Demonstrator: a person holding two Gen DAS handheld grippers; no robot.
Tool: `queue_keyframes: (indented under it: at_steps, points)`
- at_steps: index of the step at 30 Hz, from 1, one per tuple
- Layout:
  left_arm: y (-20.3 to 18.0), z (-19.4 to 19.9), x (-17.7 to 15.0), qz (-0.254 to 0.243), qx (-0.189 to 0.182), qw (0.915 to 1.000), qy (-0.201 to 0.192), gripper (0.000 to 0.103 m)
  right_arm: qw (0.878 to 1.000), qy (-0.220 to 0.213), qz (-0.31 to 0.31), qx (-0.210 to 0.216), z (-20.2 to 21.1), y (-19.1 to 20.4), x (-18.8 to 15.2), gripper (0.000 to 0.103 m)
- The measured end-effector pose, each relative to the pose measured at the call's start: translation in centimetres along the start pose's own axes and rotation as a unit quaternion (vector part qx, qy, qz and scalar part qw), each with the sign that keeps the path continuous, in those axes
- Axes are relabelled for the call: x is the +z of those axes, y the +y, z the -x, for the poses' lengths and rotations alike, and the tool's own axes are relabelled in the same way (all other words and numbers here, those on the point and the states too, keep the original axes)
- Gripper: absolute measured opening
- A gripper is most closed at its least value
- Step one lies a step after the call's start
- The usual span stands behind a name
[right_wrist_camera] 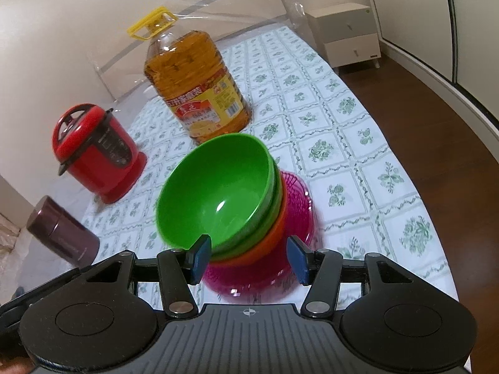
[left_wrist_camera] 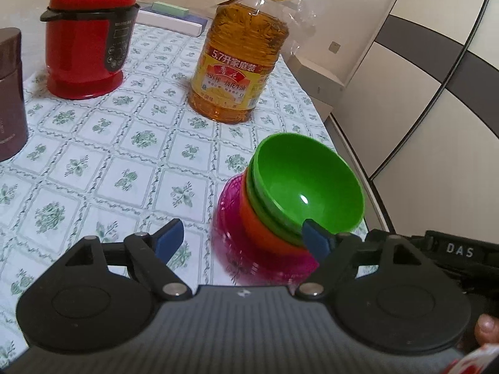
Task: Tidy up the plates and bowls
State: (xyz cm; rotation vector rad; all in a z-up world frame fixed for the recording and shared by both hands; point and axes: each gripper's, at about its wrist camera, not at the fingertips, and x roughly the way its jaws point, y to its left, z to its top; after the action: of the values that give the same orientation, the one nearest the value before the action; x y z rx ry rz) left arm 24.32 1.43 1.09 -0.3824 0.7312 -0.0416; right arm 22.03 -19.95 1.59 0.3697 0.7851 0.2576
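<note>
A stack of nested plastic bowls is seen on a bench covered with a white cloth printed in green flowers. At the bottom lies a translucent pink ribbed bowl; inside it sits an orange plastic bowl, then a darker green bowl, and on top a bright green round plastic bowl, tilted so that its hollow is turned toward the cameras. The stack is placed near the bench's edge, just in front of a large clear bottle of golden cooking oil with a yellow handle and yellow label.

The left tongs are spread wide, nothing being held; the right blue pad is seen against the rim of the stack, though contact cannot be told. The right tongs are also released, with the blue pads placed on either side of the stack's near side, not closed on it.

Farther back, a red electric pressure cooker with a black control panel is seen, and beside it a dark maroon cylindrical canister. A white bedside cabinet is seen on the dark wooden floor beyond the bench.
</note>
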Motion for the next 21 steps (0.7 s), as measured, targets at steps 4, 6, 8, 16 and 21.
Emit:
queue_keyframes:
  at_steps: [4, 6, 8, 16, 21]
  points:
    - [0.0, 1.2, -1.1, -0.009, 0.01, 0.9999, -0.006, 0.081, 1.0, -0.007, 0.008, -0.001, 1.3, 0.3, -1.4, 0.054]
    - [0.0, 2.0, -1.7, -0.016, 0.017, 0.9997, -0.012, 0.081, 1.0, -0.013, 0.012, -0.002, 1.9, 0.4, -2.0, 0.054]
    - [-0.1, 2.6, -2.3, -0.022, 0.02, 0.9994, -0.017, 0.081, 1.0, -0.017, 0.015, -0.004, 2.5, 0.5, -2.7, 0.054]
    - [-0.3, 5.5, -4.9, -0.04, 0.03, 0.9986, -0.018, 0.081, 0.999, -0.031, 0.017, -0.005, 5.0, 0.8, -5.5, 0.054]
    - [-0.5, 7.6, -6.8, -0.05, 0.043, 0.9975, -0.027, 0.081, 0.999, -0.044, 0.025, -0.013, 7.1, 1.1, -8.0, 0.054]
